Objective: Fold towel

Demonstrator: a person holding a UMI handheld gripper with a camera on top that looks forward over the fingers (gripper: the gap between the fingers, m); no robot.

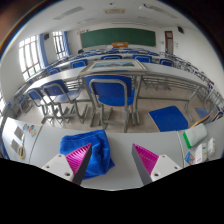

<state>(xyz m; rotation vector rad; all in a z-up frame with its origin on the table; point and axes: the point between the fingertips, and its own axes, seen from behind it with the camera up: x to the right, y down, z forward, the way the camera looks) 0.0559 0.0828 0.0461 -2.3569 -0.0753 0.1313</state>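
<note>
Main risk, by my read: the crumpled blue cloth towel point(88, 155) lies bunched and off toward the left finger point(78, 158), not centred, so a close from this pose would likely pinch a thick wad or several layers instead of one edge, and the fold would come out lopsided. It also sits near the left side of the white tabletop point(118, 155), so a drag could pull it off. Gripper point(113, 160): fingers spread wide with bare table between the magenta pads, nothing held. The left pad overlaps the towel's near edge; contact can't be confirmed. The right finger point(148, 160) is well apart from the towel. Beyond are blue classroom chairs point(112, 93) and rows of desks.
</note>
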